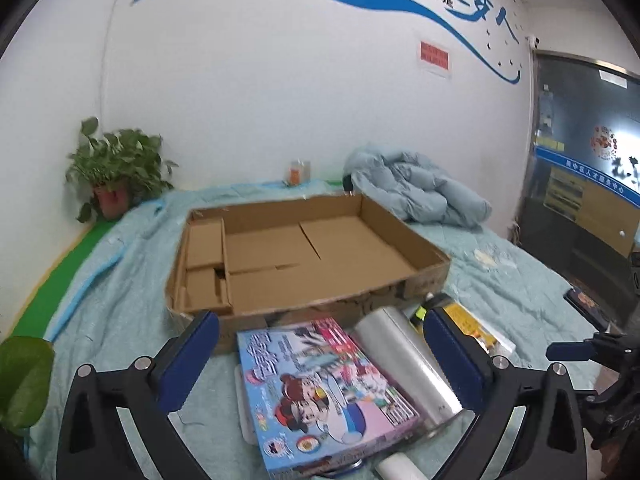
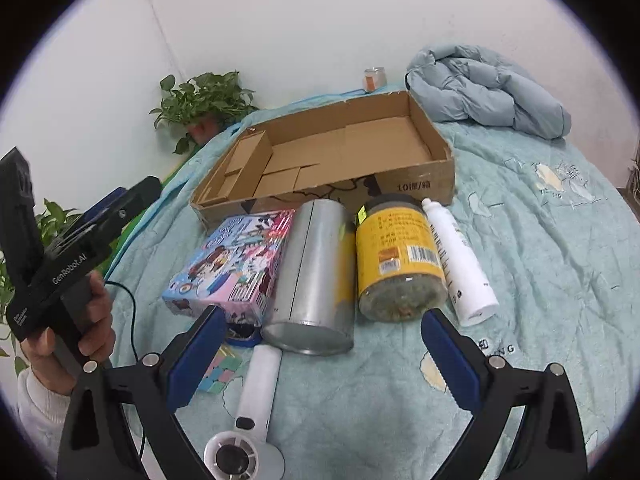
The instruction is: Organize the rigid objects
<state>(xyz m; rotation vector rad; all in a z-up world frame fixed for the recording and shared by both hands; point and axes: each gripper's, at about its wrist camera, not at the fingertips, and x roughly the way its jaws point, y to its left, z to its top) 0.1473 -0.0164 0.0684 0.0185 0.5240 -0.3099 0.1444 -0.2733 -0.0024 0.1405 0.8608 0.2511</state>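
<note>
Left gripper (image 1: 322,354), blue-padded, black-framed: jaws spread wide, nothing between the pads; low centre of the left wrist view. Below it lies a flat, colourful cartoon-printed cardboard box (image 1: 324,392), with a shiny silver cylindrical tin (image 1: 408,360) touching its right edge.

Right gripper (image 2: 323,356): jaws likewise released and wide, grasping nothing; bottom centre of the right wrist view. The person's left hand (image 2: 76,332) holds the other tool at the left edge of that frame.

Items in a row across mid-frame of the right view, all on a pale blue quilted cloth (image 2: 540,260): cartoon box, silver tin, a yellow-labelled clear plastic jar (image 2: 400,256) lying on its side, and a white plastic bottle (image 2: 460,264) just beside the jar. Below the tin lies a white handheld fan (image 2: 252,404), with a pastel puzzle cube (image 2: 220,376) to its left, partly hidden by the gripper finger.

A shallow brown cardboard tray (image 2: 416,186) sits behind the row, with a divided strip along its left side. No items inside it.

Upper right: a crumpled light blue padded jacket (image 2: 488,92). Upper left: a green potted plant (image 2: 204,100).
</note>
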